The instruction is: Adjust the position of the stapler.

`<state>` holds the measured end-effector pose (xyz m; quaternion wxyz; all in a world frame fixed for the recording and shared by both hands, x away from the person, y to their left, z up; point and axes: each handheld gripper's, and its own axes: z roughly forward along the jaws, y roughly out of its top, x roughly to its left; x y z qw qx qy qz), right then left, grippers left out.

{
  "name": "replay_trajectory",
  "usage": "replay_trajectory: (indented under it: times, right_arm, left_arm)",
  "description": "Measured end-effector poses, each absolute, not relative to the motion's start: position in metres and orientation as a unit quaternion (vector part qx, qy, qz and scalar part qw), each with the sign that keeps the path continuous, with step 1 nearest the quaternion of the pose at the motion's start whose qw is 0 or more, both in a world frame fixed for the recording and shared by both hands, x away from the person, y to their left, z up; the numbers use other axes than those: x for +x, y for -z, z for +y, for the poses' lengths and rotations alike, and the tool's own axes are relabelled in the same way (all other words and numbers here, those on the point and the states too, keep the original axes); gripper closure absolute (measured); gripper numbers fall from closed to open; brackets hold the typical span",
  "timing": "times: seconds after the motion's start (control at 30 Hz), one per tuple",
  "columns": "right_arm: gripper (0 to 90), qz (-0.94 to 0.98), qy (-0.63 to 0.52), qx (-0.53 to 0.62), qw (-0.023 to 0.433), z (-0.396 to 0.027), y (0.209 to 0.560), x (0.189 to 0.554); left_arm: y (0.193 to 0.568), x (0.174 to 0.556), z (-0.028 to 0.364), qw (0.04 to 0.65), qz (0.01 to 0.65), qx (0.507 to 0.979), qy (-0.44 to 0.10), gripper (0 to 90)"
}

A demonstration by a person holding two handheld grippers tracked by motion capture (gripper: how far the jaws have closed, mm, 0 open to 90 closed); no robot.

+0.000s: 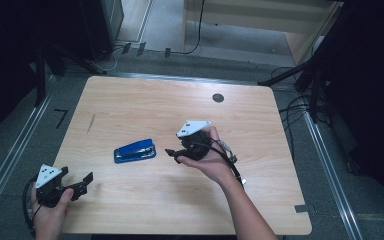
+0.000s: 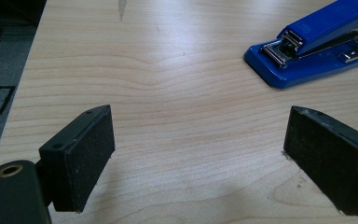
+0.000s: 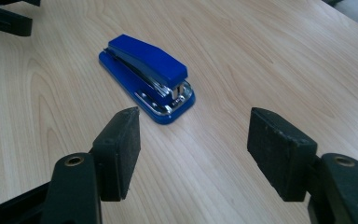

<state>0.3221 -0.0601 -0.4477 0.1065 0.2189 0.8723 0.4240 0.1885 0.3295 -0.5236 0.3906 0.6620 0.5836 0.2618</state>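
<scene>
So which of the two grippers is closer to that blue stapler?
The right gripper. It hangs just right of the stapler, jaws open toward it. The left gripper sits farther off, near the table's front left corner.

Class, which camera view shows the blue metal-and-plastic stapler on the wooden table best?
The right gripper view: the blue stapler lies whole, close and sharp. The left gripper view crops its far end at the frame edge. The high view shows it whole but small.

1. High view: fixed overhead at near edge, facing 12 o'clock, down onto whole table [image 1: 130,100].
2. Left gripper view: low, close to tabletop, stapler [image 2: 314,44] at 1 o'clock.
3. Right gripper view: low, close, stapler at 11 o'clock; shared w/ both other views.
</scene>
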Motion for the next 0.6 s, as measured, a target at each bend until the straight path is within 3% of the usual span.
replay_trajectory:
  times: [0.6]
  right_arm:
    - [37.1,0.893,-0.410,0.172,0.076,-0.012,0.454,0.345]
  left_arm:
    - [0.524,0.189,0.329,0.392,0.583,0.662,-0.261,9.3]
